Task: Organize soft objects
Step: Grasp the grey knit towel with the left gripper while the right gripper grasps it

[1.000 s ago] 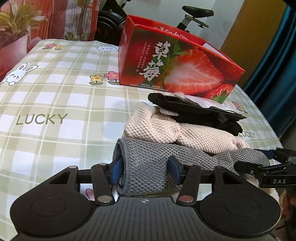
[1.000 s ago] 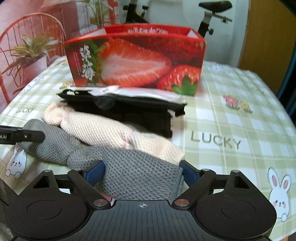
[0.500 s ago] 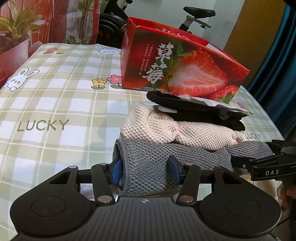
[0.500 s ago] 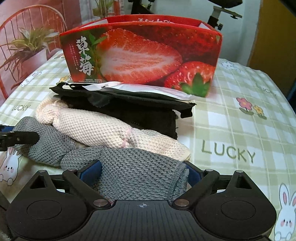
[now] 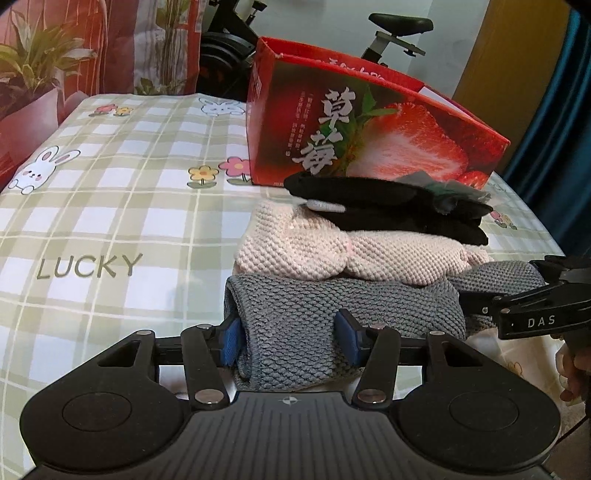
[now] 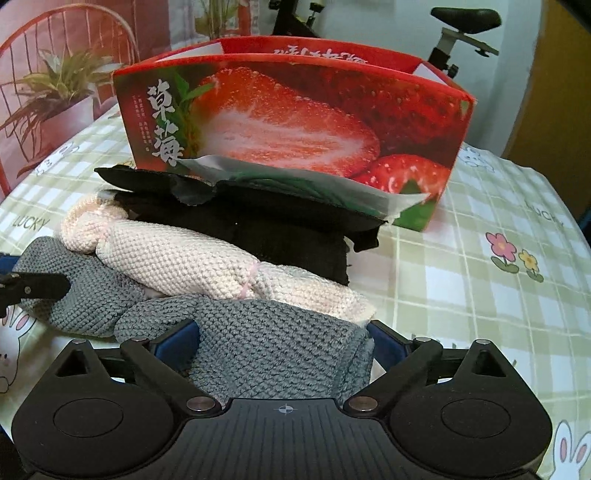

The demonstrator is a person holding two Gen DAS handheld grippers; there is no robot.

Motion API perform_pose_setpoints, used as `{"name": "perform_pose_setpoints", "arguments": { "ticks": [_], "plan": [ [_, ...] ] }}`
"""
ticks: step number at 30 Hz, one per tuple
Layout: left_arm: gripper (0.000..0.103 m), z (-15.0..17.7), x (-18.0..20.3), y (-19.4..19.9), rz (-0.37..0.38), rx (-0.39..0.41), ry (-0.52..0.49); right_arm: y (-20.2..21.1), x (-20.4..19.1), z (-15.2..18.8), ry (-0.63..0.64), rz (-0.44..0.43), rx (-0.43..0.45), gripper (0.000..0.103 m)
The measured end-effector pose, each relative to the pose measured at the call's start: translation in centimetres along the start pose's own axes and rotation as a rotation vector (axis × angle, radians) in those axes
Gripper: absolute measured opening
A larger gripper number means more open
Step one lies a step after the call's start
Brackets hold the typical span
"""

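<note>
A folded grey knit cloth (image 5: 332, 306) lies along the front of the table, nearest me. My left gripper (image 5: 288, 334) is shut on its left end, both blue pads pressing into the knit. My right gripper (image 6: 280, 338) straddles the right end of the grey cloth (image 6: 266, 332); its jaws are opening, and the cloth sits loosely between the pads. A pink knit cloth (image 5: 303, 247) (image 6: 177, 258) rests just behind, partly on the grey one. Behind that lies a black bundle (image 5: 388, 214) (image 6: 288, 236) with a torn plastic wrapper.
A red strawberry box (image 5: 369, 140) (image 6: 288, 118), open at the top, stands behind the pile. The checked tablecloth (image 5: 110, 221) stretches bare to the left. A potted plant (image 5: 29, 66), a red chair (image 6: 55, 44) and an exercise bike (image 5: 399, 26) stand beyond the table.
My right gripper has moved forward toward the box and its jaws have spread wider around the grey cloth's end. The left gripper keeps its grip and has hardly moved.
</note>
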State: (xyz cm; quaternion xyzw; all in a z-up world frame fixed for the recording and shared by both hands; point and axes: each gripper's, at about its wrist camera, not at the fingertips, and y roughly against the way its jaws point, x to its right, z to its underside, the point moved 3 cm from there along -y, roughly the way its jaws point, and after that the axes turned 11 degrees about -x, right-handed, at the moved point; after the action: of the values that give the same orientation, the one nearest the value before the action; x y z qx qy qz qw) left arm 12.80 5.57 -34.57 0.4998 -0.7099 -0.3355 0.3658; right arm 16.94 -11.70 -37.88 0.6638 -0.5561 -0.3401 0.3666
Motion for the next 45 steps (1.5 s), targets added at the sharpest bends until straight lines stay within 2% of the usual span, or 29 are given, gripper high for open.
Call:
{"name": "perform_pose_setpoints", "arguments": {
  "ticks": [4,9,15,18,22,30,37,41,45],
  "plan": [
    [0.055,0.1,0.0,0.1,0.000,0.005,-0.004,1.0,-0.1,0.8,-0.004,0.005,0.033,0.095],
    [0.055,0.1,-0.2,0.1,0.008,0.007,0.004,2.6,0.2,1.8,-0.035,-0.031,0.076,0.095],
    [0.055,0.1,-0.2,0.1,0.011,0.009,0.005,3.1,0.5,3.3,-0.089,-0.058,0.072,0.096],
    [0.055,0.1,-0.2,0.1,0.010,0.008,0.006,3.3,0.2,3.8,-0.088,-0.046,0.081,0.093],
    [0.055,0.2,-0.2,0.1,0.013,0.010,0.006,3.7,0.4,4.0,-0.101,-0.031,0.094,0.082],
    [0.055,0.4,-0.2,0.1,0.012,0.016,0.000,4.0,0.6,4.1,-0.115,-0.026,0.115,0.076],
    [0.055,0.5,-0.2,0.2,0.013,0.015,0.000,5.1,0.8,3.5,-0.113,0.001,0.187,0.072],
    [0.055,0.6,-0.2,0.3,0.020,0.013,0.006,5.0,0.7,3.3,-0.103,-0.001,0.181,0.066],
    [0.055,0.7,-0.3,0.4,0.024,0.014,0.008,5.3,0.5,3.3,-0.094,0.035,0.200,0.063]
  ]
}}
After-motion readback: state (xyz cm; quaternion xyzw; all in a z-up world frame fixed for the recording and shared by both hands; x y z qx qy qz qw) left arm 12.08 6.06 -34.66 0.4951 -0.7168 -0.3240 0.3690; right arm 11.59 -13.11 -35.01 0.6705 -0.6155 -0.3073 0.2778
